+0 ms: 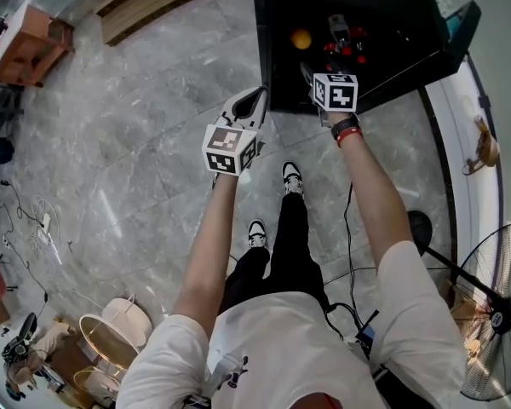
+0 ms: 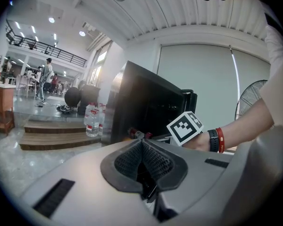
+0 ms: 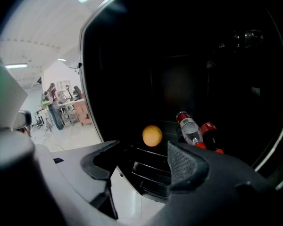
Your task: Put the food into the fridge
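**Two grippers at an open fridge, orange already on the shelf**

Two bottles with red caps [image 3: 190, 128] lie just to the right of an orange [image 3: 152, 135] on a dark wire shelf inside the black fridge [image 1: 277, 58], which stands open at the far side of the scene. The orange rests alone on the shelf, apart from both grippers.

The right gripper [image 3: 142, 152] is held at the near edge of the fridge's opening and points slightly down into it. Its jaws stand wide apart with nothing between them. The orange shows beyond the gap, farther in on the shelf, and neither pad touches it.

The left gripper [image 2: 142, 149] is outside the fridge, to the left of the right one and a little nearer the person, over the grey marble floor [image 1: 136, 143]. Its ribbed pads are pressed together and hold nothing.

From the head view both of the person's arms reach forward toward the fridge. A dark watch [image 1: 345, 128] and a red band sit on the right wrist. A standing fan [image 1: 494, 313] is at the near right. In the left gripper view, a few water bottles [image 2: 92, 119] stand on wooden steps [image 2: 52, 138] to the left of the fridge.
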`<state>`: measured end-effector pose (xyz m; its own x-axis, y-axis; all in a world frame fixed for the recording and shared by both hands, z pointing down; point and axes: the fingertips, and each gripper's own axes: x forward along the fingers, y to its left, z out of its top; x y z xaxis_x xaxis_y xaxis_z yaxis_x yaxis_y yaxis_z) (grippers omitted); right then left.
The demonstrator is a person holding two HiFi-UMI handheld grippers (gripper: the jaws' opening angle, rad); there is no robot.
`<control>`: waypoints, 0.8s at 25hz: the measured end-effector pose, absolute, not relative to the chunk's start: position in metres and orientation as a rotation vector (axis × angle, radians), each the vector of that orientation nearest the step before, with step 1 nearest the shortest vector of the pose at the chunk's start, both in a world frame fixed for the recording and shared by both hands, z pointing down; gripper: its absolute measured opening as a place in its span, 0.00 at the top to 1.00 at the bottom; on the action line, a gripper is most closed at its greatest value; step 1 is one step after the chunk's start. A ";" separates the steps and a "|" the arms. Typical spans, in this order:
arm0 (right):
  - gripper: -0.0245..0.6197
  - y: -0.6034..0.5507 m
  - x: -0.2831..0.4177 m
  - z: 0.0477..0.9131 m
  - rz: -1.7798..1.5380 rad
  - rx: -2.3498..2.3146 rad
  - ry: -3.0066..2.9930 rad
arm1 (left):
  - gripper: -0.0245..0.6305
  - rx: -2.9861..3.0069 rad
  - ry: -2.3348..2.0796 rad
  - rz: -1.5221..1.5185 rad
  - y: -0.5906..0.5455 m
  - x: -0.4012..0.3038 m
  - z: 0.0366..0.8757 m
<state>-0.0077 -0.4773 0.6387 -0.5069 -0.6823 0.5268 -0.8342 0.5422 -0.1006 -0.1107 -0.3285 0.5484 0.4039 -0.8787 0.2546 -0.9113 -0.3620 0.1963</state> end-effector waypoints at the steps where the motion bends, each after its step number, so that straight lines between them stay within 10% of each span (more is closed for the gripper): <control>1: 0.46 -0.475 -0.005 0.636 0.485 1.237 -2.353 | 0.93 2.360 -1.558 0.152 -0.327 -0.111 0.546; 20: 0.58 -0.417 0.037 0.553 0.478 1.313 -2.353 | 0.93 2.415 -1.534 0.164 -0.292 -0.100 0.479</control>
<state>0.0372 -0.4166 0.5527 -0.4773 -0.7232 0.4991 -0.8606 0.4996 -0.0991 -0.1001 -0.2916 0.4789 0.4316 -0.8694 0.2404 -0.9006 -0.4002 0.1695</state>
